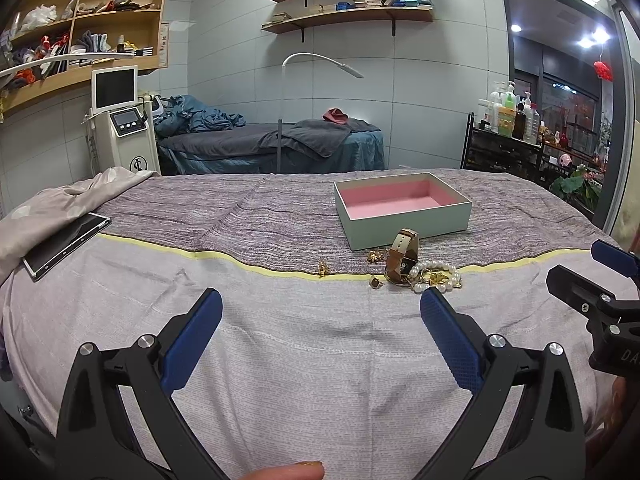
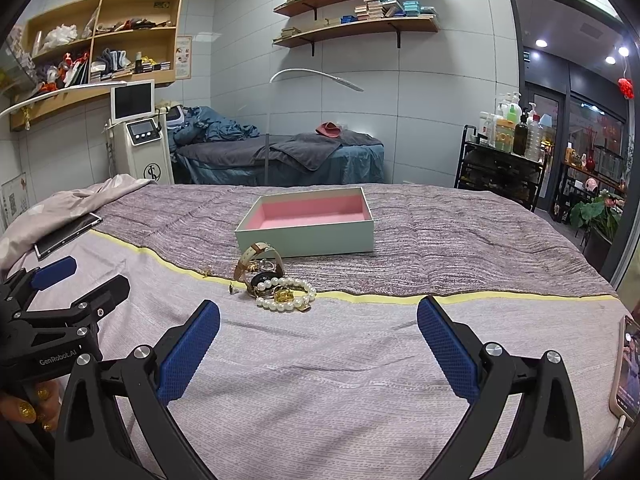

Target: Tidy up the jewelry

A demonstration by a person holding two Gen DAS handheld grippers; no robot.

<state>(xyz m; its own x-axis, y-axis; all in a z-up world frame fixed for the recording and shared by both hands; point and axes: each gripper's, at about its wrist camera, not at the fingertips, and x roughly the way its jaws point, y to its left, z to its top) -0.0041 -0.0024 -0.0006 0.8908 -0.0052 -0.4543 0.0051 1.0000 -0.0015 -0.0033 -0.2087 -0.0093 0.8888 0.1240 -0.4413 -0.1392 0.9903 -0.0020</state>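
From the left wrist view, the left tongs [image 1: 320, 308] were spread wide with nothing between their blue textured pads, hovering over the pale lilac woven bedspread [image 1: 280, 340] of the bed. Ahead and to the right lay a small heap of jewelry: a white pearl bracelet [image 1: 438, 274] tangled with gold pieces, a tan leather-strapped watch [image 1: 404, 254] standing on edge just behind it, a small dark-stoned ring [image 1: 376, 281] beside them, and a tiny gold charm [image 1: 322, 268] apart to the left on the yellow stripe. Just behind the heap sat the open pale green box with a pink lining [image 1: 404, 210]. A flat tablet [image 1: 66, 246] rested at the bed's left edge, and the right tongs [image 1: 592, 272] showed at the right border. From the right wrist view, the right tongs [image 2: 318, 316] were likewise wide apart and held nothing. The pearl bracelet [image 2: 286, 294] and watch [image 2: 256, 258] lay just ahead, left of centre, with the box [image 2: 306, 226] close behind them. The left tongs [image 2: 80, 276] appeared at the left, also parted, and a phone [image 2: 628, 368] lay at the right edge.
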